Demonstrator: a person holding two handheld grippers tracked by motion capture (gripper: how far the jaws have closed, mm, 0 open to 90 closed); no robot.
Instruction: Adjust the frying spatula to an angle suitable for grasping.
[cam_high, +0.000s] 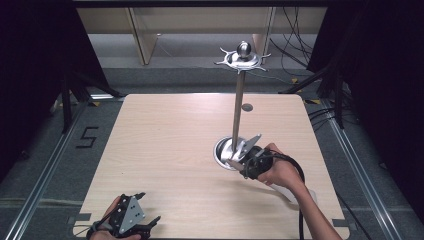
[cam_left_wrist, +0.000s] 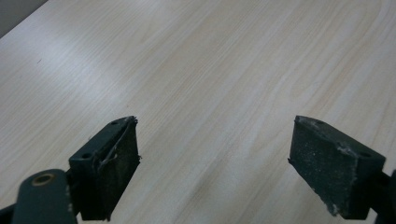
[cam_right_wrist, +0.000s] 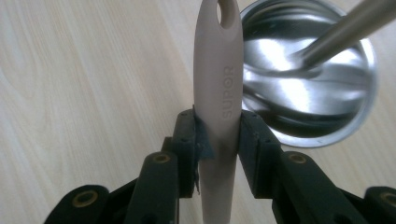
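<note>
R gripper clamps 1 utensil handle; 1 steel stand.

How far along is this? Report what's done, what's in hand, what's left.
Done: the right gripper is shut on the beige utensil handle, beside the stand's steel base. In hand: that handle, with its hanging hole free. Left, probably: hanging it on the hook ring atop the stand, which looks bare. The left gripper hovers open over the table.

table: light wood, rounded corners | on it: steel stand base, centre-right
</note>
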